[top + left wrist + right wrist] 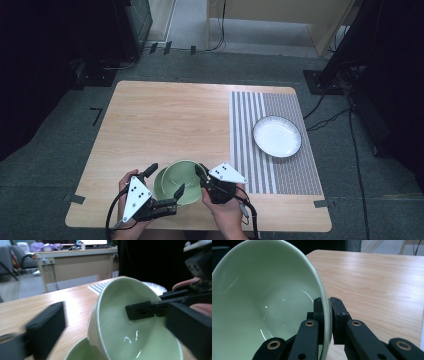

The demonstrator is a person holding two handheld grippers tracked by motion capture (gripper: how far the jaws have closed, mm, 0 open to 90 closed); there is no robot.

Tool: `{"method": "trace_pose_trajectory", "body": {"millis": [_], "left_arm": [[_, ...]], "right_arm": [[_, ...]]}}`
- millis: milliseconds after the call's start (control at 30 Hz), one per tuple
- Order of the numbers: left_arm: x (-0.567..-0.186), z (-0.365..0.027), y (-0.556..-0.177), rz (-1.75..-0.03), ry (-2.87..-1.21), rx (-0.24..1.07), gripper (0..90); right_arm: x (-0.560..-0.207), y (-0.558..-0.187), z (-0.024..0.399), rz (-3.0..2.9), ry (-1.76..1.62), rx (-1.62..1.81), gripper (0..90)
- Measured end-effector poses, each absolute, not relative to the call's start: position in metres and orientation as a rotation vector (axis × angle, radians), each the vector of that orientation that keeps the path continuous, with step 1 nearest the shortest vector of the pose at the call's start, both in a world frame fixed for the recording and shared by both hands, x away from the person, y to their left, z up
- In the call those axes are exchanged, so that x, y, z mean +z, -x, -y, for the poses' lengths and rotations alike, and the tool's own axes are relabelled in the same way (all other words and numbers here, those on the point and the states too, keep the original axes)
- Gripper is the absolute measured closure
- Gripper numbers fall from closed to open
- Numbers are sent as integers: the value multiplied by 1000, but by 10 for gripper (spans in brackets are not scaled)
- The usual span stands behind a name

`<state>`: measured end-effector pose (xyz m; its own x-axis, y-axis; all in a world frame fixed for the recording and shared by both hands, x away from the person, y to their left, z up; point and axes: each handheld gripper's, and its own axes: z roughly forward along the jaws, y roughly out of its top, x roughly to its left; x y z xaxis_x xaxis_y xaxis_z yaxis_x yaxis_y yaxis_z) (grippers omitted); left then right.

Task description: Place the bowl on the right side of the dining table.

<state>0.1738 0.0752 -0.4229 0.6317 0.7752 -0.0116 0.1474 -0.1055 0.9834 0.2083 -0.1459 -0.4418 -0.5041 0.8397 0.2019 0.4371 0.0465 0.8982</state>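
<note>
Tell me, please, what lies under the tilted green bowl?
A second green bowl sits beneath the tilted green bowl, its rim peeking out at the lower left. The upper bowl covers the rest of it, so its inside cannot be seen.

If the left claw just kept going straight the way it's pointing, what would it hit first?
Most likely the upper green bowl. The left claw stands open with that tilted bowl straight ahead between its jaws, its rim pinched by the right claw. A second green bowl sits just beneath; depth is hard to judge.
</note>
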Motion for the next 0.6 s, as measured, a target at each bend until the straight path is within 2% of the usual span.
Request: {"method": "trace_pose_trajectory", "body": {"millis": [167,600], "left_arm": [[-417,-84,-173,-765,-1544,573,0],[-413,-111,-183,-827,-1527,612,0]], "right_arm": [[-439,-210,151,-1931,-1294,1438,849],[-436,-213,164,-1883,-1313,1437,849]]}}
